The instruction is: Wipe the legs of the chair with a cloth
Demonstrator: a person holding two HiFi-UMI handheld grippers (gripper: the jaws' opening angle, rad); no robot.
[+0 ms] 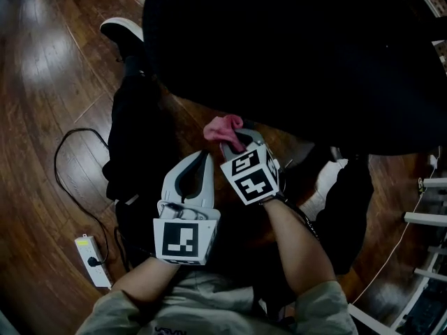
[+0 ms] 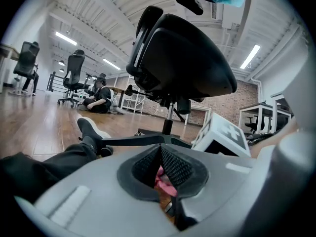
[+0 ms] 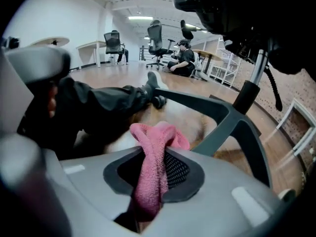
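Currently the right claw (image 3: 154, 154) is clamped on the pink cloth (image 3: 150, 181). The cloth is a rolled strip with its long axis along the claw's own axis. Its tail sits back between the pads and its bunched end pokes out just ahead of the tips.

The black chair (image 2: 182, 63) is ahead of both claws, with the seat overhanging above them. One chair leg (image 3: 224, 125) lies just ahead and right of the right claw, rising to the column (image 3: 249, 90). The cloth end is near it.

The left claw (image 2: 160, 149) has its tips together. Pink shows through the gap below the tips, and I can't tell if it touches. The left claw sits just left of the right claw, beside that claw's marker cube (image 1: 250, 175), which carries black-and-white square patterns.

A person's trouser leg (image 3: 98, 107) lies left of the right claw, shoe (image 1: 122, 28) pointing away.

A power strip (image 1: 92, 259) lies behind and left of the left claw on the wooden floor (image 1: 42, 117), with a black cable plugged in.
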